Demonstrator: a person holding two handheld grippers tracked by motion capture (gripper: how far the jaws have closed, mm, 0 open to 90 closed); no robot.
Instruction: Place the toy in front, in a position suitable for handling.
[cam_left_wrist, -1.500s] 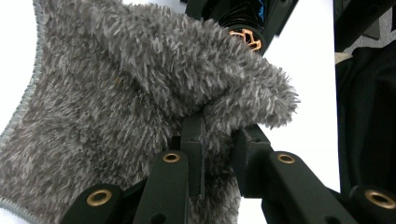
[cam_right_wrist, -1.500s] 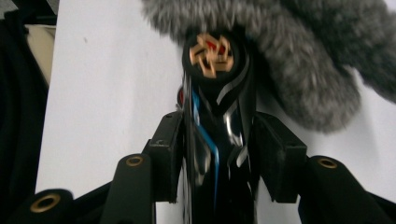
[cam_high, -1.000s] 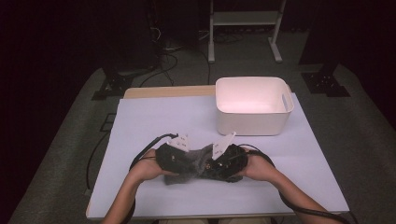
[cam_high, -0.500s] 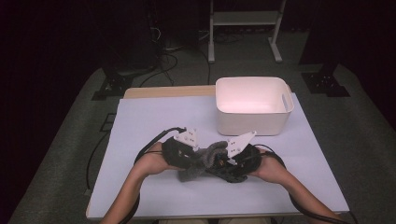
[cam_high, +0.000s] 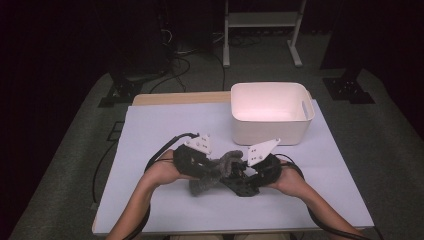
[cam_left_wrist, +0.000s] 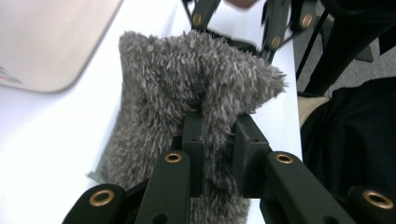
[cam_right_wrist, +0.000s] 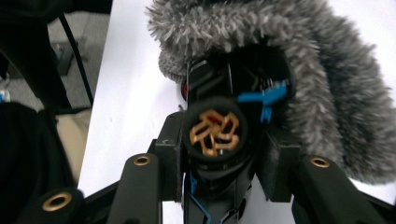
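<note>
Gripping a black device (cam_right_wrist: 215, 135), the right hand-held gripper (cam_high: 245, 172) holds it just above the surface (cam_high: 150, 130) while the left hand-held gripper (cam_high: 202, 167) pinches the grey fuzzy cover (cam_high: 215, 172) that wraps its far end. Judged step: working the cover along the device. Next move calls for opposed pulls. Beyond stands a white bin (cam_high: 270, 125).

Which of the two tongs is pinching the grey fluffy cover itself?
The left tongs: their jaws clamp a fold of the grey fluffy cover. The right tongs instead grip the black round-ended device inside it.

Black device (cam_right_wrist: 219, 135) half inside fuzzy cover (cam_right_wrist: 327, 79)
</note>
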